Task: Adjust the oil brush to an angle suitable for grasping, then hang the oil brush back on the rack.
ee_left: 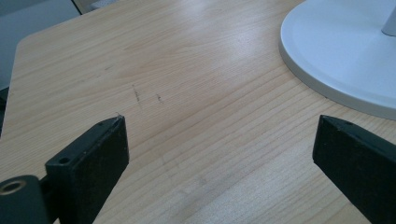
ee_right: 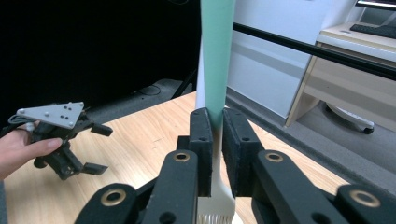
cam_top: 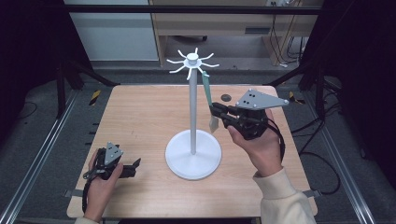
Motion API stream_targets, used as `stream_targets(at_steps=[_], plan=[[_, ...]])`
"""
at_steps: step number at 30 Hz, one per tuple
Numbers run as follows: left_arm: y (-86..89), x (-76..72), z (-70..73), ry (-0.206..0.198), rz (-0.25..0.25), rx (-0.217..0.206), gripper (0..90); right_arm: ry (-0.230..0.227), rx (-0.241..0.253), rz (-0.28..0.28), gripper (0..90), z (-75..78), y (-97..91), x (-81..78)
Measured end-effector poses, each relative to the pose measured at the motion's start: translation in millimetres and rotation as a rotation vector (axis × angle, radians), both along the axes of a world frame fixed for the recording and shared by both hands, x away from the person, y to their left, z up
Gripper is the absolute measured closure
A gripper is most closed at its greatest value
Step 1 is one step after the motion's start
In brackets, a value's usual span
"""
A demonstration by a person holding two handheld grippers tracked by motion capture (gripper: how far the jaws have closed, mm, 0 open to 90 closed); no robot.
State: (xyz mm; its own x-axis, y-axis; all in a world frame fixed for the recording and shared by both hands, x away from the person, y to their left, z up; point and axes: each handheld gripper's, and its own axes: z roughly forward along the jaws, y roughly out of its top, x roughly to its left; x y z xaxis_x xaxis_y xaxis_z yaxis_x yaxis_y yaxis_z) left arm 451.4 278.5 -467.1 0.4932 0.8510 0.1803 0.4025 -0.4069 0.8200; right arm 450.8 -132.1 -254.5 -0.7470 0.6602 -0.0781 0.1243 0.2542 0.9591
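A white stand [cam_top: 193,112] with a round base [ee_left: 341,51] and a ring of hooks [cam_top: 192,59] at its top rises from the middle of the wooden table. A brush with a long green handle [ee_right: 216,56] and a white head [cam_top: 214,123] hangs nearly upright just right of the pole. Its upper end reaches one of the hooks. My right gripper [ee_right: 217,123] is shut on the brush where the handle meets the head. My left gripper [cam_top: 136,165] rests low at the table's front left, jaws open [ee_left: 219,140] with nothing between them, facing the base.
A small dark round mark [cam_top: 226,97] lies on the table [cam_top: 140,116] behind the right hand. Bare wood spreads left of the stand. Beyond the far edge are a wooden desk [cam_top: 219,23] and cables on the floor.
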Motion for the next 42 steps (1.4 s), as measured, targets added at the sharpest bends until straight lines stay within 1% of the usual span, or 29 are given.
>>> stream_targets(at_steps=[8, 10, 12, 13, 14, 15, 16, 17, 18, 19, 21, 22, 25, 28, 30, 31, 32, 34, 37, 40, 41, 42], plan=[[0.3, 0.1, 0.0, 0.001, 0.001, -0.001, 3.2, 0.008, 0.012, -0.006, 82.4, -2.7, -0.3, 6.1], [0.2, 0.1, 0.0, 0.001, 0.001, -0.001, 3.2, 0.005, 0.012, -0.011, 81.5, -3.7, -1.2, 5.7], [0.3, -0.1, 0.1, 0.001, 0.001, -0.001, 3.2, 0.001, 0.007, -0.022, 78.9, -3.9, -3.2, 4.1], [0.3, -0.1, 0.1, 0.0, 0.001, -0.001, 3.2, -0.005, 0.003, -0.034, 75.8, -3.9, -4.4, 3.0], [0.2, -0.1, 0.0, 0.001, 0.001, -0.001, 3.2, -0.009, -0.002, -0.049, 70.6, -4.1, -5.7, 2.0], [0.2, 0.0, -0.2, 0.001, 0.001, -0.001, 3.2, -0.011, -0.011, -0.068, 64.2, -4.4, -7.0, 1.3], [0.1, 0.0, -0.3, 0.0, 0.0, -0.001, 3.2, -0.012, -0.02, -0.099, 57.0, -5.6, -8.2, 0.8], [0.1, 0.0, -0.3, 0.0, 0.0, -0.001, 3.2, -0.012, -0.02, -0.099, 57.0, -5.6, -8.2, 0.8], [0.0, 0.0, -0.2, 0.0, 0.0, 0.0, 3.2, -0.017, -0.035, -0.139, 46.2, -8.5, -10.3, 0.8], [-0.1, -0.1, -0.2, 0.0, 0.0, 0.001, 3.2, -0.02, -0.035, -0.172, 39.0, -10.5, -11.1, 0.7], [-0.1, 0.0, -0.1, 0.002, 0.0, 0.001, 3.2, -0.024, -0.045, -0.201, 35.4, -14.3, -12.5, 1.1], [0.0, 0.0, -0.1, 0.002, -0.001, 0.001, 3.2, -0.024, -0.049, -0.214, 31.5, -16.8, -13.2, 1.2], [-0.4, 0.2, -0.4, 0.001, 0.0, -0.003, 3.2, -0.049, -0.055, -0.253, 22.9, -21.0, -15.5, 1.3], [-0.8, 0.2, -0.5, 0.002, -0.001, -0.003, 3.2, -0.065, -0.047, -0.282, 17.8, -23.3, -19.7, 1.6], [-1.1, 0.0, -0.3, 0.0, -0.002, -0.005, 3.2, -0.078, -0.055, -0.306, 14.7, -25.8, -23.1, 2.3], [-1.1, 0.0, -0.3, 0.0, -0.002, -0.005, 3.2, -0.078, -0.055, -0.306, 14.7, -25.8, -23.1, 2.3], [-1.0, 0.0, -0.4, 0.001, -0.002, -0.004, 3.2, -0.081, -0.057, -0.318, 12.9, -28.5, -26.1, 2.7], [-0.7, -0.1, -0.2, 0.001, -0.004, -0.002, 3.2, -0.072, -0.044, -0.321, 10.7, -31.6, -29.1, 2.9], [-0.2, -0.1, -0.3, 0.001, -0.003, -0.002, 3.2, -0.076, -0.032, -0.33, 9.2, -38.1, -34.2, 3.3], [0.4, -0.2, -0.2, 0.001, 0.001, -0.004, 3.2, -0.07, -0.016, -0.341, 8.9, -45.5, -39.5, 4.6], [0.4, -0.2, -0.2, 0.001, 0.001, -0.004, 3.2, -0.07, -0.016, -0.341, 8.9, -45.5, -39.5, 4.6], [0.7, -0.2, 0.2, 0.0, 0.0, -0.006, 3.2, -0.072, 0.011, -0.363, 8.9, -49.6, -44.2, 5.6]])
